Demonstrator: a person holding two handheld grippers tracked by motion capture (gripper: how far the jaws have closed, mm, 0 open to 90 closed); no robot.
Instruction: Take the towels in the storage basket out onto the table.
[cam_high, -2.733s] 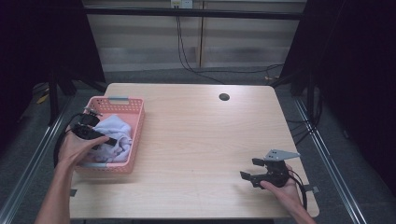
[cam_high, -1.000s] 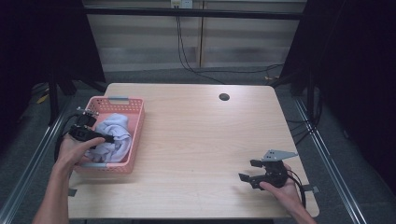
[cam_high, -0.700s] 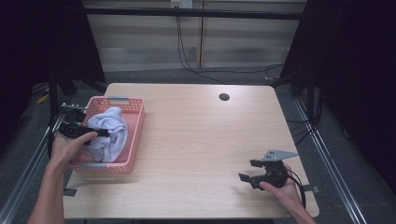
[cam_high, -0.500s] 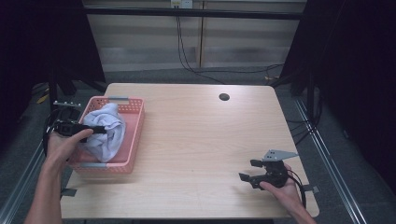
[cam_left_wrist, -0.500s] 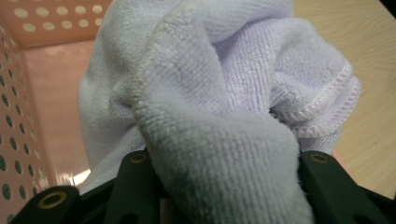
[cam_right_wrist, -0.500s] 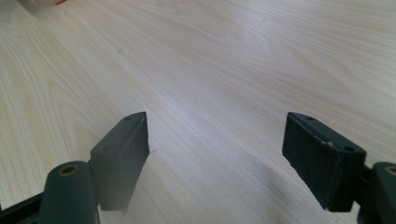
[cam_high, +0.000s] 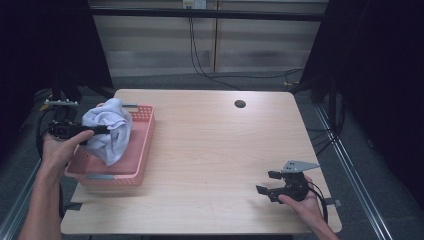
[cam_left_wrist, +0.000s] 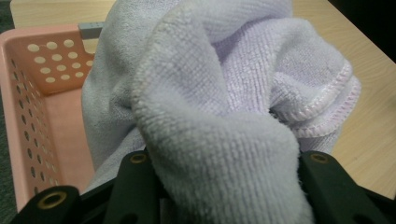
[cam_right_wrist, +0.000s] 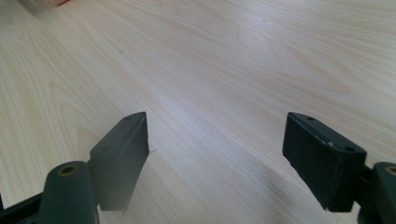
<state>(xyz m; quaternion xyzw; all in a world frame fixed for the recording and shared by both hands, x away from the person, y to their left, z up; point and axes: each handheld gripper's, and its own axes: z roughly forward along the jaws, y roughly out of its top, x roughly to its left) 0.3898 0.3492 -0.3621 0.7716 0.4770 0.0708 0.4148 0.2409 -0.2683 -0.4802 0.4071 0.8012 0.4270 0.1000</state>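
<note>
A pale lilac towel (cam_high: 107, 129) hangs bunched above the pink basket (cam_high: 141, 145) at the table's left side. My left gripper (cam_high: 95, 130) is shut on the towel and holds it up over the basket's left half. In the left gripper view the towel (cam_left_wrist: 219, 93) bulges between the jaws, with the perforated basket wall (cam_left_wrist: 28, 116) behind it. My right gripper (cam_high: 266, 183) rests low near the table's front right corner. It stands open, and bare wood lies between its fingers (cam_right_wrist: 122, 154).
The wooden table (cam_high: 220, 145) has a round cable hole (cam_high: 240, 104) near its back edge. A small grey handle (cam_left_wrist: 91, 29) sits on the basket's far rim. Dark floor and metal rails flank the table on both sides.
My left gripper has lifted the towel up out of the basket and drawn it leftward. The right gripper has stayed in place.
</note>
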